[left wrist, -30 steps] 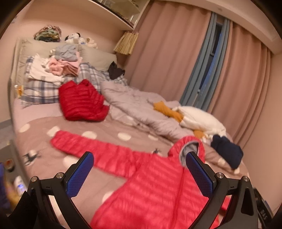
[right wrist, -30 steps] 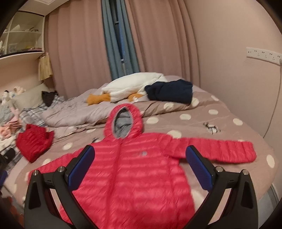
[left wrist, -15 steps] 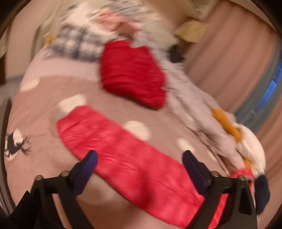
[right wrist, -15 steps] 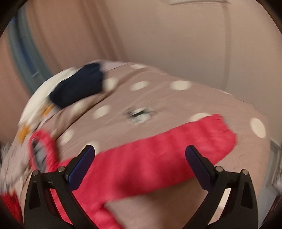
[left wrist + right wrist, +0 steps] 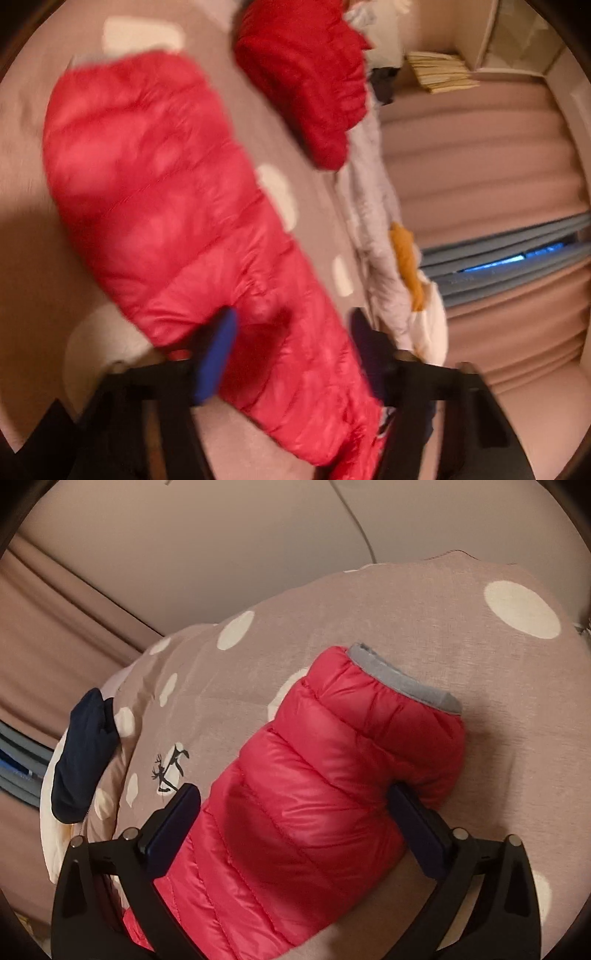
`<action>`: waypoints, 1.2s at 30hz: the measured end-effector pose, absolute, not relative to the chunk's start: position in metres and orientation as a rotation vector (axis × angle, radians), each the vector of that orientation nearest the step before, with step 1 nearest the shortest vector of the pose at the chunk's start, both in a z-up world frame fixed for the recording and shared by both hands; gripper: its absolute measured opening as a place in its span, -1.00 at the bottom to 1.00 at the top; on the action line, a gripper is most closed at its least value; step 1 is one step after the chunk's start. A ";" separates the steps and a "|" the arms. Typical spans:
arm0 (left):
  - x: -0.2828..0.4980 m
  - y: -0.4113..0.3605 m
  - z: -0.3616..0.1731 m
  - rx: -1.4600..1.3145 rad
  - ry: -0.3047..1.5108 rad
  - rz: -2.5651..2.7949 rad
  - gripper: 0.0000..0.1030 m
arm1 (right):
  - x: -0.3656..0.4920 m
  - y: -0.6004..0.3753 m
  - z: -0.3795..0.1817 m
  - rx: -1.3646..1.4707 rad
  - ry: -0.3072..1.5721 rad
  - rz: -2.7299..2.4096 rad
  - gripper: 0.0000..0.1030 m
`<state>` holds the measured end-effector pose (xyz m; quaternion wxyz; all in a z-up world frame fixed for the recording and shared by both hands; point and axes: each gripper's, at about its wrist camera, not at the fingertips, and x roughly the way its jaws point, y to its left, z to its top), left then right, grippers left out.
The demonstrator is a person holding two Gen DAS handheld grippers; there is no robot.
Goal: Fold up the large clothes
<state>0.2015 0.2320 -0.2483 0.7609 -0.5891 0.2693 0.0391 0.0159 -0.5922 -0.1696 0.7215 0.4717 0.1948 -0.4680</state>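
Note:
A bright red puffer jacket lies spread on the dotted bedspread (image 5: 22, 258). In the left wrist view one sleeve (image 5: 147, 166) runs from the upper left down between the blue pads. My left gripper (image 5: 290, 332) is closing its jaws on that sleeve, and the fabric puckers and narrows where the pads press it. In the right wrist view the other sleeve (image 5: 351, 738), ending in a grey cuff (image 5: 402, 679), lies between the fingers of my right gripper (image 5: 295, 812). Those jaws stand wide open astride it, just behind the cuff.
A folded darker red jacket (image 5: 303, 74) lies beyond the left sleeve, beside a grey duvet (image 5: 373, 192) and a white and orange plush toy (image 5: 428, 321). A navy garment (image 5: 83, 753) sits at the bed's far side. Curtains (image 5: 480, 166) and a wall (image 5: 221, 535) border the bed.
Both grippers have dropped and rolled from a view over the whole jacket to one sleeve each. The left jaws have narrowed onto their sleeve; the right jaws stay wide.

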 end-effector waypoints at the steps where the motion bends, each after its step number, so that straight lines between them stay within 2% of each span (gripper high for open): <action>1: 0.200 0.231 -0.250 -1.278 0.598 0.102 -0.22 | 0.020 -0.591 -0.171 1.020 0.447 -1.035 1.00; 3: 0.197 0.232 -0.249 -1.262 0.610 0.124 -0.37 | 0.027 -0.587 -0.170 0.958 0.505 -1.069 0.93; 5: 0.194 0.234 -0.247 -1.241 0.627 0.159 -0.66 | 0.029 -0.581 -0.166 0.920 0.518 -1.137 0.88; 8: 0.191 0.232 -0.250 -1.202 0.652 0.222 -0.85 | 0.015 -0.576 -0.160 0.899 0.458 -1.164 0.89; 10: 0.194 0.234 -0.252 -1.169 0.658 0.256 -0.87 | 0.010 -0.579 -0.155 0.838 0.519 -1.210 0.89; 13: 0.195 0.223 -0.240 -1.057 0.682 0.320 -0.87 | -0.008 -0.584 -0.152 0.813 0.495 -1.311 0.96; 18: 0.198 0.221 -0.241 -1.042 0.687 0.307 -0.86 | -0.041 -0.599 -0.167 1.025 0.423 -1.296 0.99; 22: 0.206 0.229 -0.252 -1.157 0.655 0.222 -0.85 | -0.046 -0.590 -0.171 1.135 0.305 -1.194 0.99; 24: 0.207 0.232 -0.259 -1.216 0.653 0.157 -0.85 | -0.038 -0.582 -0.174 1.207 0.264 -1.062 0.78; 25: 0.204 0.233 -0.261 -1.232 0.652 0.158 -0.85 | -0.029 -0.581 -0.179 1.245 0.261 -0.975 0.29; 26: 0.203 0.234 -0.262 -1.235 0.658 0.176 -0.86 | -0.019 -0.580 -0.184 1.272 0.277 -0.921 -0.51; 27: 0.203 0.233 -0.261 -1.213 0.663 0.184 -0.89 | -0.013 -0.579 -0.189 1.286 0.307 -0.903 -0.73; 29: 0.204 0.230 -0.254 -1.136 0.683 0.230 -0.98 | -0.002 -0.577 -0.198 1.258 0.375 -0.925 -0.81; 34: 0.205 0.213 -0.225 -0.834 0.700 0.416 -0.99 | -0.009 -0.567 -0.165 1.098 0.324 -1.068 -0.83; 36: 0.201 0.213 -0.221 -0.792 0.699 0.440 -0.98 | -0.019 -0.564 -0.154 1.016 0.320 -1.116 -0.83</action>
